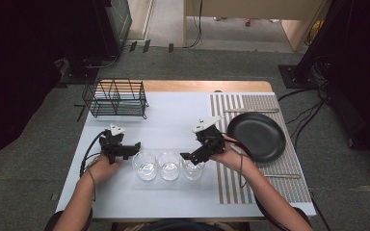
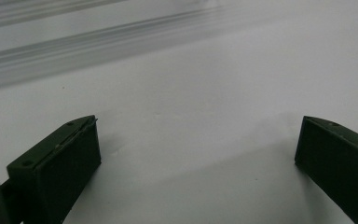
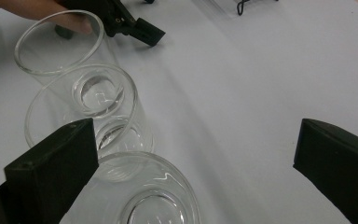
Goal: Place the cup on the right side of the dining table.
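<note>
High view: three clear glasses stand in a row near the front of the white table (image 1: 173,115), left glass (image 1: 145,165), middle glass (image 1: 169,165), right glass (image 1: 192,168), each just beside the next. Left gripper (image 1: 136,146) sits just left of the left glass, jaws pointing right twd it, held low over the table. Right gripper (image 1: 187,157) comes in from the right, jaws at the rim of the right glass. Wire rack (image 1: 116,98) at back left; black plate (image 1: 257,136) on a striped mat (image 1: 250,103) at right, w/ a utensil (image 1: 250,110) lying behind the plate. Left gripper view: jaws wide apart, nothing btwn them but bare table surface; mat stripes blurred at top. Right gripper view: jaws wide apart, nothing clamped; nearest glass (image 3: 142,196) lies at the bottom beside the left jaw, next glass (image 3: 91,112) behind it, far glass (image 3: 58,42) beyond, w/ the left gripper (image 3: 144,32) and a hand (image 3: 42,11) at that far glass.
</note>
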Available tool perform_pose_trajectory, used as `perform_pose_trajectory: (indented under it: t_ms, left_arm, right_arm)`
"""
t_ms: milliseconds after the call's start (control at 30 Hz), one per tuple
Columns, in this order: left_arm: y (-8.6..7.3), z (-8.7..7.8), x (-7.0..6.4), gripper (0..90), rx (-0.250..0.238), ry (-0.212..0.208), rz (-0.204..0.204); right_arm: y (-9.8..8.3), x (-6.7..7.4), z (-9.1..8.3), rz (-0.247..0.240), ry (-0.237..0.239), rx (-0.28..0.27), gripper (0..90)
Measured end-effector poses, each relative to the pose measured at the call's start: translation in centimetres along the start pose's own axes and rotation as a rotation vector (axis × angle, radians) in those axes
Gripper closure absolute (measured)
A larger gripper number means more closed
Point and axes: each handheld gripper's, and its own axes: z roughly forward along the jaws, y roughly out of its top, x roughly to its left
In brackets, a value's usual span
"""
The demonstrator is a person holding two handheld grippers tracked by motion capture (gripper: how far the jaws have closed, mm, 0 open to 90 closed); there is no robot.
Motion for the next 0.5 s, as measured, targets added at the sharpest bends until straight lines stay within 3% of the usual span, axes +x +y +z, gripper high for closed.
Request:
perform_pose_trajectory:
  t_ms: [500]
  left_arm:
    - [0.0, 0.0, 0.0, 0.0, 0.0, 0.0, 0.0]
  right_arm:
    - [-0.34, 0.64, 0.63, -0.038, 0.052, 0.031, 0.0]
